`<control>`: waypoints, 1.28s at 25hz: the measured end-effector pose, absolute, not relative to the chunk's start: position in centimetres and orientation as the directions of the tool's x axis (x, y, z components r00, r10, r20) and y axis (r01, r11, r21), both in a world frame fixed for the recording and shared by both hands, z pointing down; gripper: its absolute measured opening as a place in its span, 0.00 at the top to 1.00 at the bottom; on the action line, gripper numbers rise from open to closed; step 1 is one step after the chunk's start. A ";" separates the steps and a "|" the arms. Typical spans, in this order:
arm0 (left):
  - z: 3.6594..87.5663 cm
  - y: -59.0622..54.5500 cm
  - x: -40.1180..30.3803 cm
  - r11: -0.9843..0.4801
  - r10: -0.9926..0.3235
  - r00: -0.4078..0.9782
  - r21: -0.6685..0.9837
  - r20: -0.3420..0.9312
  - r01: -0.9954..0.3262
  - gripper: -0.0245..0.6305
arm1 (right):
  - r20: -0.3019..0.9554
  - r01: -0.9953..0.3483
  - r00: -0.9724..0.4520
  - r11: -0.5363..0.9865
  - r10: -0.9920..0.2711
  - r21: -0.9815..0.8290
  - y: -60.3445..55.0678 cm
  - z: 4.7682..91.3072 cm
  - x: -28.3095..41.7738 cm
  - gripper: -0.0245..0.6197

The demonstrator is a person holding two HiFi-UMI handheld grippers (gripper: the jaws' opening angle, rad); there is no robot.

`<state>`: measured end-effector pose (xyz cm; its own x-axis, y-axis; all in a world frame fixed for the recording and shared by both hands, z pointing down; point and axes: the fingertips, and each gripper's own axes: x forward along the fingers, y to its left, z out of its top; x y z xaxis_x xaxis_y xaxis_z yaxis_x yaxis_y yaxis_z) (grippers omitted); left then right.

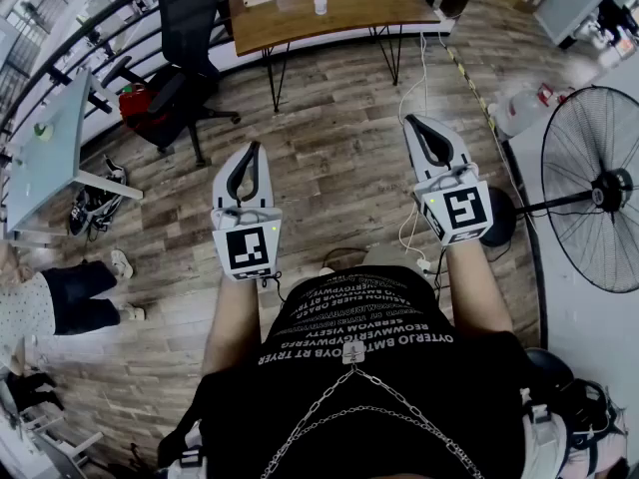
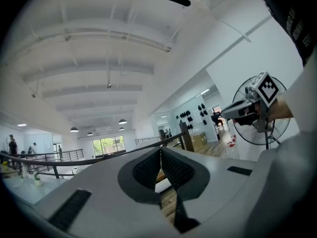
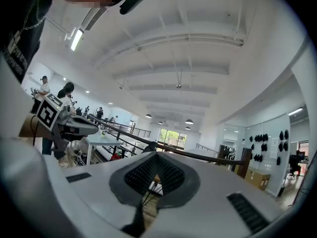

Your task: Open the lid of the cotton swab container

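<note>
Currently, in the head view, the person stands on a wooden floor (image 1: 329, 168) and holds both tools out in front of the body at the middle of the frame. The left gripper (image 1: 252, 150) is clenched with nothing in it, and the right gripper (image 1: 413, 122) is the same, its jaws closed together and empty. Both point with their long axis up the frame, toward a wooden table (image 1: 349, 13) at the upper middle. On this table stands a small white cylinder (image 1: 319, 5), which may be the cotton swab container, but it is too small to be sure, and I cannot see a lid. It appears upright. It lies well apart from both grippers, ahead of them and between their two lines, so neither hand is clearly nearer; I judge the person must first walk to the table. An office chair (image 1: 185, 28) is at the upper left and a standing fan (image 1: 599, 188) at the right edge. Next, the left gripper view looks upward to the ceiling (image 2: 109, 58); its two dark ribbed pads (image 2: 176, 170) meet at the tips and hold nothing, and no container shows here. Finally, the right gripper view also looks at the ceiling and a railing (image 3: 208, 155); its pads (image 3: 171, 175) are pressed together with nothing between them, and again no container is visible.
</note>
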<state>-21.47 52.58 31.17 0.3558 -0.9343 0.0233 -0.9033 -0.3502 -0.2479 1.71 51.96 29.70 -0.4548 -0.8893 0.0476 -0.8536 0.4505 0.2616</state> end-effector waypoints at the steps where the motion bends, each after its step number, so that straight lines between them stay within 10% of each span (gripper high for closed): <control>1: 31.0 52.5 -21.8 -0.348 -0.935 0.355 -0.239 0.011 -0.907 0.92 | 0.048 -0.854 -0.455 0.452 -0.889 0.259 51.9 29.8 1.5 0.96; 32: 34.5 34.8 -15.1 -0.312 -0.950 0.311 -0.194 0.040 -0.930 0.91 | 0.070 -0.852 -0.502 0.507 -0.862 0.134 35.6 35.5 9.0 0.96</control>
<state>-15.08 34.78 34.49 0.3105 -0.9497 0.0402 -0.9300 -0.3123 -0.1937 9.02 35.60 35.49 -0.5017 -0.8622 0.0704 -0.8517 0.5066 0.1343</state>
